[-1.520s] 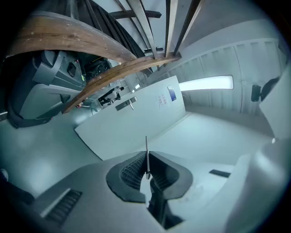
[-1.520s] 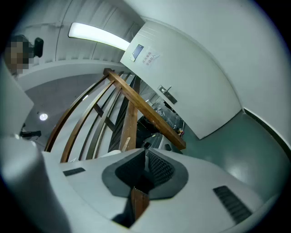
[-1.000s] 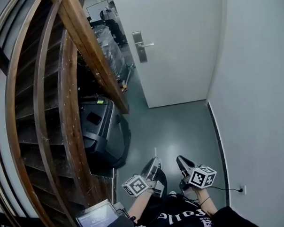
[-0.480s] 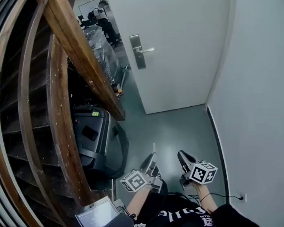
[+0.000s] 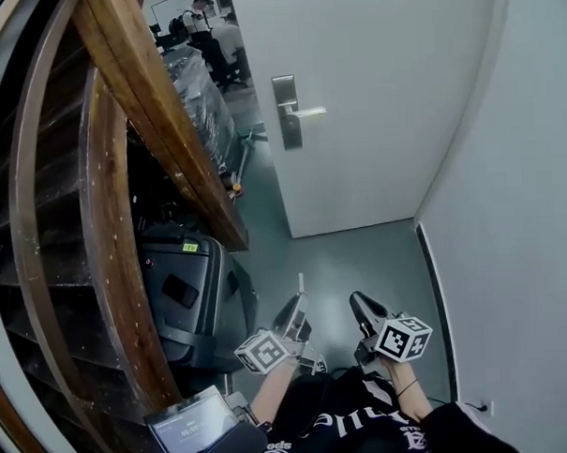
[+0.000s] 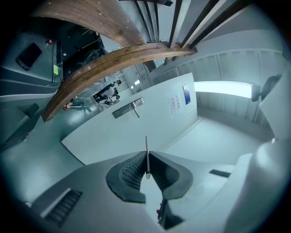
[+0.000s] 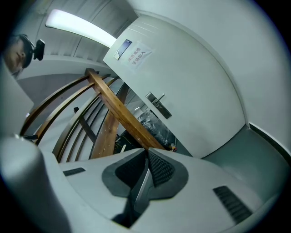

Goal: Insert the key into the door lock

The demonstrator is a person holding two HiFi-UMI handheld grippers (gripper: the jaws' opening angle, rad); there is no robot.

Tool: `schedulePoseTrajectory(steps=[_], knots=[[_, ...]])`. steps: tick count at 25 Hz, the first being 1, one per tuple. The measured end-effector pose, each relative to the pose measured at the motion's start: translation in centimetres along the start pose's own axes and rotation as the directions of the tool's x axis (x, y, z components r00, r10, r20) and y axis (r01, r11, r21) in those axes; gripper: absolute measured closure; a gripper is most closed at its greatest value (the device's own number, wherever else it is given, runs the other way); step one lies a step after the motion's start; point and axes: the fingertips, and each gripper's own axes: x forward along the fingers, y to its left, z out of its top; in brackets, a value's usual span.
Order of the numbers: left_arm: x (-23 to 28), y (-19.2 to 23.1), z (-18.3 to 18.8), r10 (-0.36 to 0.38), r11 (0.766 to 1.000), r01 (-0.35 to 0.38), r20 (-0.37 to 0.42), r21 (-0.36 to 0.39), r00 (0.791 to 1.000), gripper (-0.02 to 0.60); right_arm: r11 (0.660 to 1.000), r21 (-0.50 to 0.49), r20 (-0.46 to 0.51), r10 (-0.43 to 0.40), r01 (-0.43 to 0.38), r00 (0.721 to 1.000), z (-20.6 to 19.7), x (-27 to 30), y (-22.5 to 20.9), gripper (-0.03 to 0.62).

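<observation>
A white door stands ahead with a steel lock plate and lever handle near its left edge. In the head view my left gripper sits low, far short of the door, shut on a thin metal key that sticks out forward. In the left gripper view the key is pinched edge-on between the pads and points toward the door below the lock plate. My right gripper is beside it, shut and holding nothing; its own view shows the gripper and the lock plate far off.
A curved wooden stair railing fills the left. Beneath it are a black case and a small lit screen. Plastic-wrapped goods and a person lie beyond the doorway. A white wall closes the right side.
The door and lock plate have drifted right and look larger in the head view. Both grippers sit a little higher, the left one with its key slightly further forward.
</observation>
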Motion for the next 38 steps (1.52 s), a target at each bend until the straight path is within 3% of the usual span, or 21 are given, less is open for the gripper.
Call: schedulePoseTrajectory(steps=[6, 15, 26, 30, 38], knots=[[1.9, 1.9, 0.3, 0.012, 0.998, -0.013, -0.018, -0.063, 1.0, 0.557, 1.0, 0.004, -0.06, -0.023, 0.023, 0.998, 0.0, 2.6, -1.4, 0.56], [8.5, 5.6, 4.0, 0.06, 0.991, -0.053, 0.052, -0.12, 0.997, 0.557, 0.999, 0.002, -0.123, 0.048, -0.048, 0.991, 3.9, 9.4, -4.7, 0.56], [23.8, 6.3, 7.6, 0.049, 0.995, -0.035, 0.149, -0.098, 0.988, 0.557, 0.981, -0.056, -0.185, 0.171, -0.184, 0.968, 16.1, 17.5, -11.7, 0.56], [27.0, 7.9, 8.4, 0.092, 0.994, -0.08, 0.159, -0.08, 0.983, 0.557, 0.975, -0.05, -0.222, 0.201, -0.217, 0.954, 17.2, 18.9, -13.8, 0.56], [32.9, 10.3, 11.3, 0.081, 0.994, -0.069, 0.147, -0.087, 0.986, 0.557, 0.979, -0.017, -0.223, 0.196, -0.205, 0.955, 18.8, 19.9, -16.6, 0.56]])
